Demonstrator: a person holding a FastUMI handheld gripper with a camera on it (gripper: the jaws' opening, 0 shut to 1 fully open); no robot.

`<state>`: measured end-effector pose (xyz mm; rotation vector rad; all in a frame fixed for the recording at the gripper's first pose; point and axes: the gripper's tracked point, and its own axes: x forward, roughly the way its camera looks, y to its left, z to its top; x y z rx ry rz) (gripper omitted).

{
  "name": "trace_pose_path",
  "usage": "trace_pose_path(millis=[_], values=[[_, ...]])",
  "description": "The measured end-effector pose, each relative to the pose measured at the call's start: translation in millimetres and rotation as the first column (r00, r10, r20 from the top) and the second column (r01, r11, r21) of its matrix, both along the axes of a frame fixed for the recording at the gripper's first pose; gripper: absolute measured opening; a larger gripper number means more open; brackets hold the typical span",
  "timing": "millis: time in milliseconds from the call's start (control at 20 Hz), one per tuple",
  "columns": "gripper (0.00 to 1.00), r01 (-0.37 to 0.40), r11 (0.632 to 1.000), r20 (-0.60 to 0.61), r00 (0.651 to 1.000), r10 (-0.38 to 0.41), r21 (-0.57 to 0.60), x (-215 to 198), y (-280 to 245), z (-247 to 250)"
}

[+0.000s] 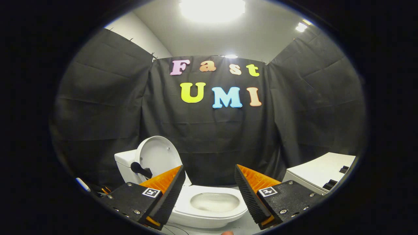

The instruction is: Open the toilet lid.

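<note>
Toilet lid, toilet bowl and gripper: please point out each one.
toilet lid (159, 156), gripper view, inner face of the raised lid.
toilet bowl (215, 201), gripper view, inside of the bowl.
gripper (209, 191), gripper view, midway between its open, empty fingers.

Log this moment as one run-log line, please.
lid: toilet lid upright against tank | bowl exposed, between and just beyond fingers | gripper: open, fingers holding nothing | task: lid appears open

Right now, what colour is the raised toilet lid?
White, clearest in the gripper view: toilet lid, beyond the open fingers.
</note>
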<state>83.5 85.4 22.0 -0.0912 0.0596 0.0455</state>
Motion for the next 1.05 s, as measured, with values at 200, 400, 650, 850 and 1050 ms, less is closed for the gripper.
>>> trace_pose_path(millis=[200,400,650,850,1050], values=[[0.93,0.027,0.999,-0.009,1.0,-0.027,0.021,-5.6,-16.3,-0.3],[0.93,0.03,0.999,-0.049,0.998,-0.029,0.035,-7.2,-19.6,-7.7],[0.93,0.013,0.997,-0.036,0.999,-0.01,0.081,-15.0,-24.4,6.2],[0.93,0.019,0.997,-0.01,1.0,-0.019,0.074,-17.4,-29.6,14.7],[0.93,0.014,0.996,-0.01,1.0,-0.013,0.087,-18.8,-23.7,16.3]])
